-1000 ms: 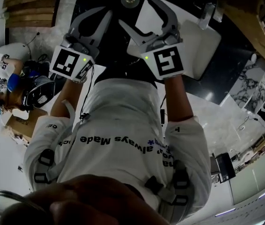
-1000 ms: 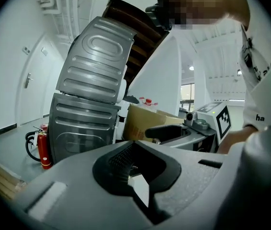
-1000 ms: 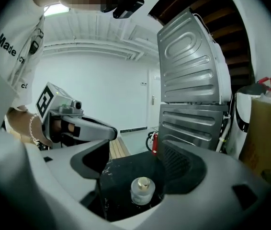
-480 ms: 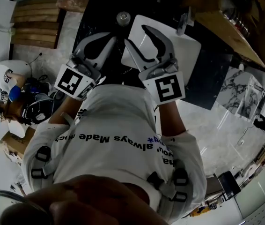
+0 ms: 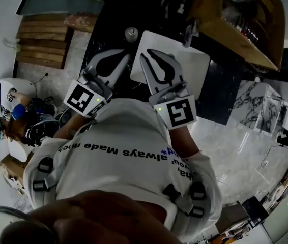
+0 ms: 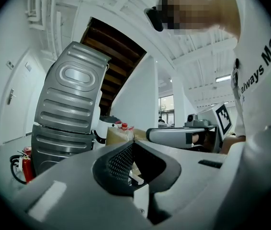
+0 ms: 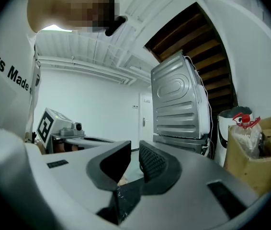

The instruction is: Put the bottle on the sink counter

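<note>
Both arms are reaching forward from the chest, with the grippers held level and side by side, close together, marker cubes facing up.

- The left gripper (image 5: 125, 57) is keeping its jaws pressed together, tips meeting, nothing between them.
- The right gripper (image 5: 146, 57) has just been closing its jaws. They are standing nearly together with a thin slit left and nothing in it.
- The bottle (image 5: 131, 33), seen only as a round pale top, is standing on the dark sink counter (image 5: 106, 27). It is just beyond the left jaw tips and clear of both grippers.
- A white basin (image 5: 197, 67) is lying under and to the right of the right jaws, with a faucet (image 5: 189, 34) at its far edge.
- A cardboard box (image 5: 235, 19) is sitting farther out, beyond the right jaws.
- A grey ribbed metal panel (image 7: 178, 104) is rising ahead of the jaws, with wooden steps (image 5: 42, 39) off to the left of them.
- Nothing is standing between the jaw tips and the bottle.
</note>
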A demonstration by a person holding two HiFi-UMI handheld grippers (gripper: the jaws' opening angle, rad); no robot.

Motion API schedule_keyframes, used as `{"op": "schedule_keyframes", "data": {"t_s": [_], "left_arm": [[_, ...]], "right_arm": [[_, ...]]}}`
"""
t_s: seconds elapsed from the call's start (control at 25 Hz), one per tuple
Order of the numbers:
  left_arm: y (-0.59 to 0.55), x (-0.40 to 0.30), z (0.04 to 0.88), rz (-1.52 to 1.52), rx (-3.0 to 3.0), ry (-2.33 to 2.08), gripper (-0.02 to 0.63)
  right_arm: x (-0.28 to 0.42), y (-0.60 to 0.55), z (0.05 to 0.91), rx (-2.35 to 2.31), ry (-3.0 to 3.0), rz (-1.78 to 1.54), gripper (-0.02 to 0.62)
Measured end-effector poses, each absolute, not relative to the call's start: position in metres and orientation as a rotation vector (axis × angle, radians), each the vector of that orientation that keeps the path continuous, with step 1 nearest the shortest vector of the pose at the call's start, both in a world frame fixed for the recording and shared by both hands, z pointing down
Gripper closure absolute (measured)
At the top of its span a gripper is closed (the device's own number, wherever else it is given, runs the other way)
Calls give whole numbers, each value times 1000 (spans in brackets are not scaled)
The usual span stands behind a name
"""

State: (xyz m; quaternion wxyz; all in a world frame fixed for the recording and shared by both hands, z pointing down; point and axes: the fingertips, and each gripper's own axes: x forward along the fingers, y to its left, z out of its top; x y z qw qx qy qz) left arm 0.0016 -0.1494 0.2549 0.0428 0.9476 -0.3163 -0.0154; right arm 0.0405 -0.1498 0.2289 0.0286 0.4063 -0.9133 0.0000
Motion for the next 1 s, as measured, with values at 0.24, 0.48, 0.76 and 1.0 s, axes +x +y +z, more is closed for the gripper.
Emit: {"op": "schedule_keyframes", "data": {"t_s": [0.24,0.48,0.76,1.0], "left_arm": [[-137,5,249,-59,2905,-948,603],[-134,9,247,-67,2910,-943,603],[-134,11,249,-56,2906,-946,603],[-135,12,250,-62,2905,-947,603]], "right_arm": [[40,-135,220,1256,-2827,-20,567],[36,-129,222,1229,-2826,-23,589],[39,-131,224,1222,-2816,-30,589],[41,-133,225,1220,-2821,-32,589]]}}
